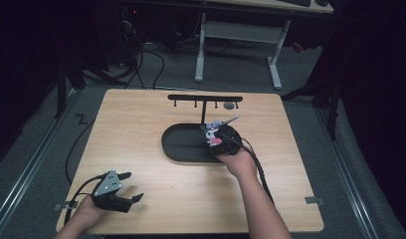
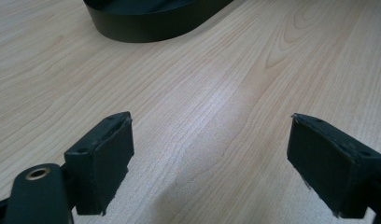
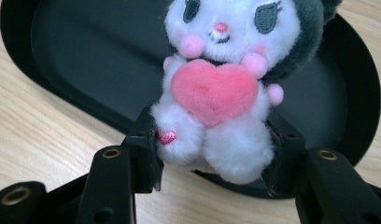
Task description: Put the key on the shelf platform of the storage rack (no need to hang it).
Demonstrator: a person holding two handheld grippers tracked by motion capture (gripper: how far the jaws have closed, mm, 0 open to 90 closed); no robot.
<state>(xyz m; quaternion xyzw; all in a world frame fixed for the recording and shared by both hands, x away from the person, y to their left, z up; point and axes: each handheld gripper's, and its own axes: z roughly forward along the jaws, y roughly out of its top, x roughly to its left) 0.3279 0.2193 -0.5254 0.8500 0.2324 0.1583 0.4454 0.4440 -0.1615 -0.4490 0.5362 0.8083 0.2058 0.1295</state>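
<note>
A small plush toy (image 3: 221, 88), white with a dark hood and a pink heart on its chest, hangs over the right part of a black oval tray (image 3: 86, 60). My right gripper (image 3: 212, 149) is shut on its lower body, one jaw on each side. In the high view the plush toy (image 1: 212, 133) sits at the tray's (image 1: 183, 144) right end under my right gripper (image 1: 221, 139). My left gripper (image 1: 129, 186) rests near the table's front left corner, jaws wide apart and nothing between them. In the left gripper view the left gripper (image 2: 209, 161) faces bare wood, with the tray (image 2: 151, 23) farther off.
A black T-shaped rack (image 1: 205, 99) with small pegs stands behind the tray, a grey round thing (image 1: 229, 105) by its right end. The wooden table (image 1: 141, 119) has open surface left of the tray. Cables (image 1: 74, 149) trail off the left edge.
</note>
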